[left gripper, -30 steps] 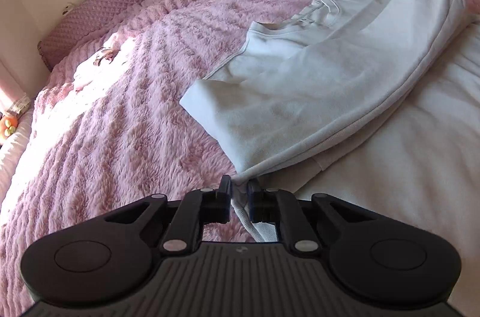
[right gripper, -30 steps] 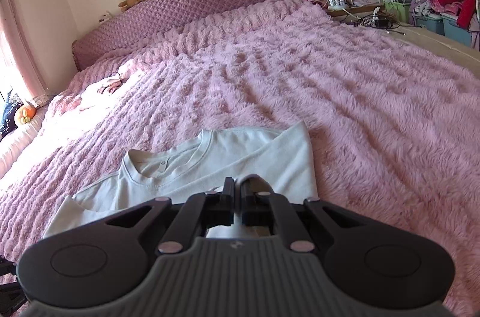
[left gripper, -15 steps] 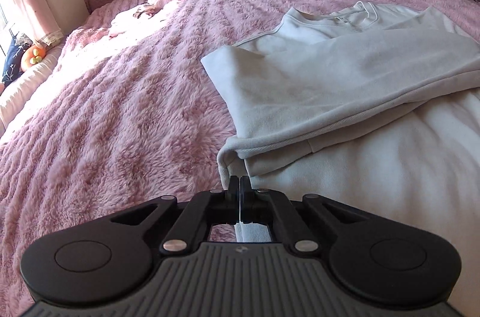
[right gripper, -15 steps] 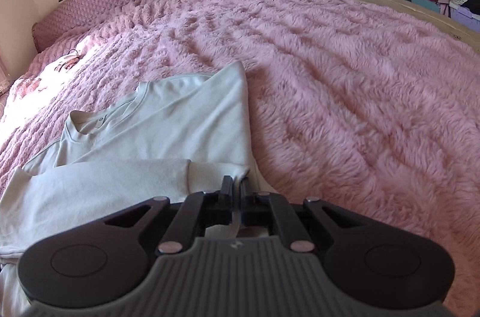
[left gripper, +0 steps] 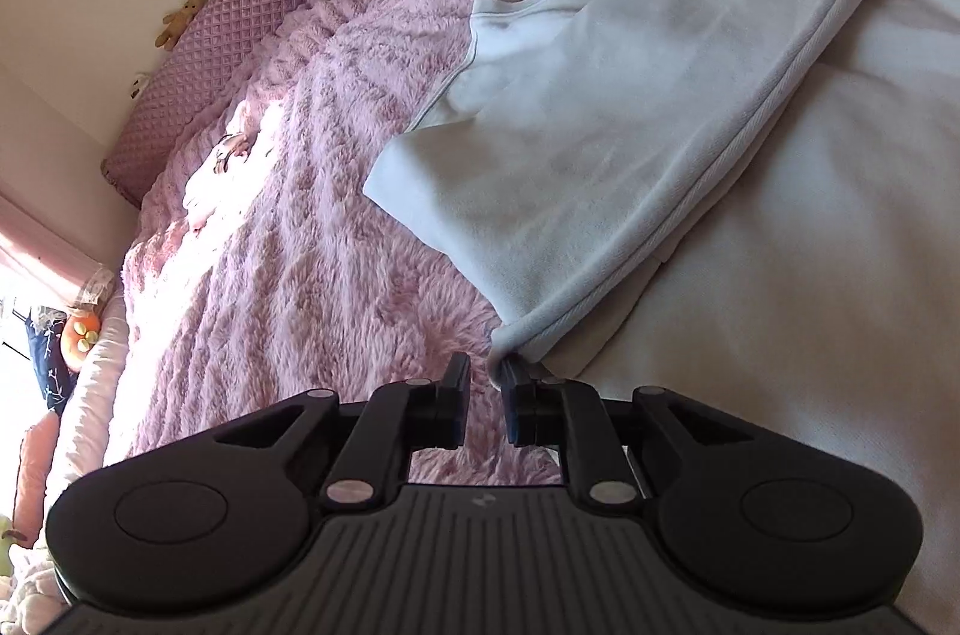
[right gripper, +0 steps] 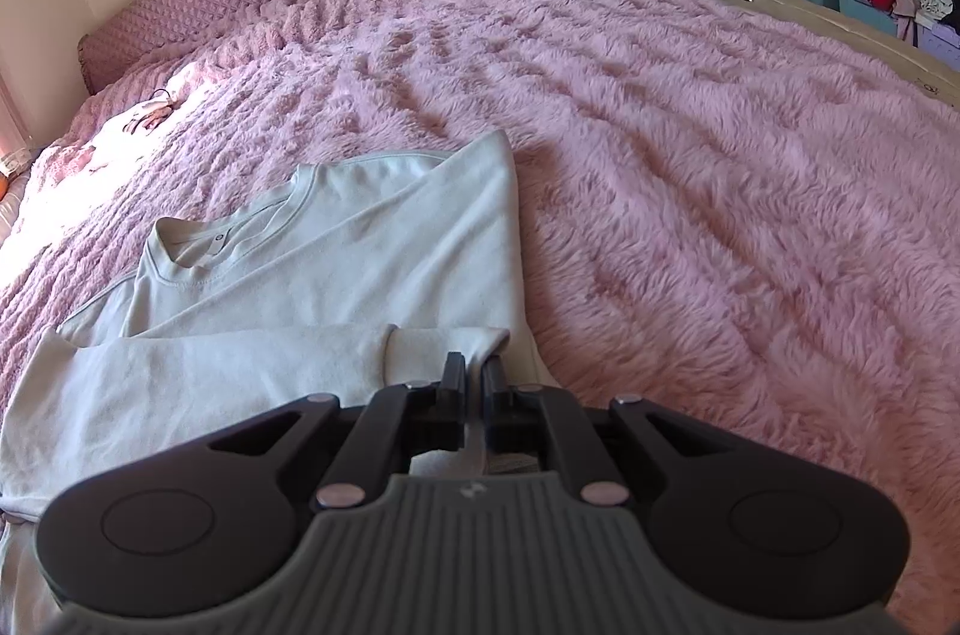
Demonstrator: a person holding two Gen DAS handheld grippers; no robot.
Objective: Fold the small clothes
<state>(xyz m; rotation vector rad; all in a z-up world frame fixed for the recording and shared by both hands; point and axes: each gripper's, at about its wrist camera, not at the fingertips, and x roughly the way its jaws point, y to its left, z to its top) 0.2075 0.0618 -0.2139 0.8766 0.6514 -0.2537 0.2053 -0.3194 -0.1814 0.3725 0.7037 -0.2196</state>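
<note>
- The white shirt (right gripper: 336, 275) lies on the pink fluffy blanket (right gripper: 690, 155), with its collar at the far side and its body near the cameras.
- One sleeve (right gripper: 198, 371) is already folded across the body, from the left edge to the right edge, so I judge the task is in the middle of a sleeve fold.
- The left gripper (left gripper: 485, 398) sits at the near left corner of this fold. Its jaws are opening, with a clear gap between them, and only pink blanket shows in the gap. The cloth edge touches the right finger from outside, so this gripper holds nothing.
- The right gripper (right gripper: 474, 395) is closed tight, and a strip of white cloth is pinched between its fingers, near the cuff at the right edge.
- I think the next move is to release the right side also, and then to take new edges for the next fold.
- This calls for opening without dragging the cloth, because the blanket is soft and the fold can slip.
</note>
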